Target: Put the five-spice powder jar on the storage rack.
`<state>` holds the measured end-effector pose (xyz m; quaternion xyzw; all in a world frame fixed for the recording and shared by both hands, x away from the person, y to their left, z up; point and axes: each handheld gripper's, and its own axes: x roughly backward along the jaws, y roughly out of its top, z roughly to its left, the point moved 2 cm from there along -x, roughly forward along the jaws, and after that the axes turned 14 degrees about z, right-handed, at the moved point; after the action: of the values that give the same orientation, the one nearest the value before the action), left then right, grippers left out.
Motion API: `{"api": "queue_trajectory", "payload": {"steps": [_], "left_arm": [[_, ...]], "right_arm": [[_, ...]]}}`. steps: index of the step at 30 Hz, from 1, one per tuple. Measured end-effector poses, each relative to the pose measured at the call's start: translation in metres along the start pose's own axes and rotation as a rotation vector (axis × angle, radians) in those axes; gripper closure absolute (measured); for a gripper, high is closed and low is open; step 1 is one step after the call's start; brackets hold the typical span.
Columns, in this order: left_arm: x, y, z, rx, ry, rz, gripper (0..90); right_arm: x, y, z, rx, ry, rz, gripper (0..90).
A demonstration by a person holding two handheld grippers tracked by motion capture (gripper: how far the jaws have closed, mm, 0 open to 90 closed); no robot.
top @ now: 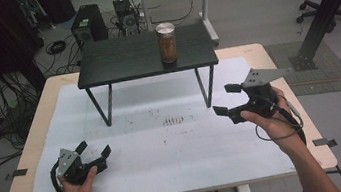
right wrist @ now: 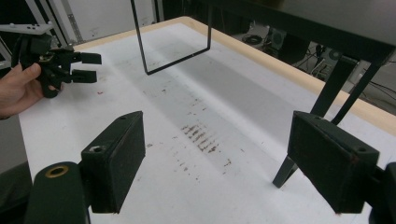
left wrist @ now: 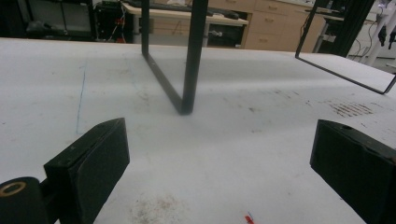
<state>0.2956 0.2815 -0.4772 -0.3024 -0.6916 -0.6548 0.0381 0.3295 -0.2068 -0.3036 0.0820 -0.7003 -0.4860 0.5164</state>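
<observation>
Nearest to us, the left gripper (top: 94, 153) rests low at the near left of the worktop (top: 168, 167), held in the left hand (top: 78, 187). Its jaws are released, spread wide with nothing between them; the left gripper view confirms bare white surface in the gap.

Farther in and to the right, the right gripper (top: 226, 99) is held above the worktop in the right hand (top: 275, 121). Its jaws are also released and empty. They point towards the middle of the worktop, with a patch of brown scuff marks (right wrist: 203, 137) below and ahead of them in the right gripper view.

Beyond both grippers stands a small black table (top: 145, 54) on thin metal legs, set on the far half of the worktop. On its top, right of centre, stands the jar (top: 167, 42): upright, clear-walled, brown contents, silver lid on. It is well apart from both grippers.

We judge the step in hand to be the approach: nothing is grasped yet, and the jar is untouched. The right gripper is the nearer one. The next move calls for raising it above the table top, carrying it forward with the jaws kept spread, bracketing the jar wall below the lid, then clenching squarely so the jar does not tip.
</observation>
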Motion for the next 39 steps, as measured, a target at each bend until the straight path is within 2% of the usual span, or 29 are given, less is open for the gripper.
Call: {"api": "queue_trajectory", "payload": {"steps": [16, 39], "left_arm": [[0.0, 0.0, 0.0, -0.004, 0.004, 0.002, 5.0], [0.0, 0.0, -0.001, -0.009, 0.01, 0.006, 5.1]], "right_arm": [[0.0, -0.027, 0.0, -0.021, -0.026, 0.0, 16.9], [-0.01, -0.055, 0.003, -0.021, -0.065, 0.001, 14.7]]}}
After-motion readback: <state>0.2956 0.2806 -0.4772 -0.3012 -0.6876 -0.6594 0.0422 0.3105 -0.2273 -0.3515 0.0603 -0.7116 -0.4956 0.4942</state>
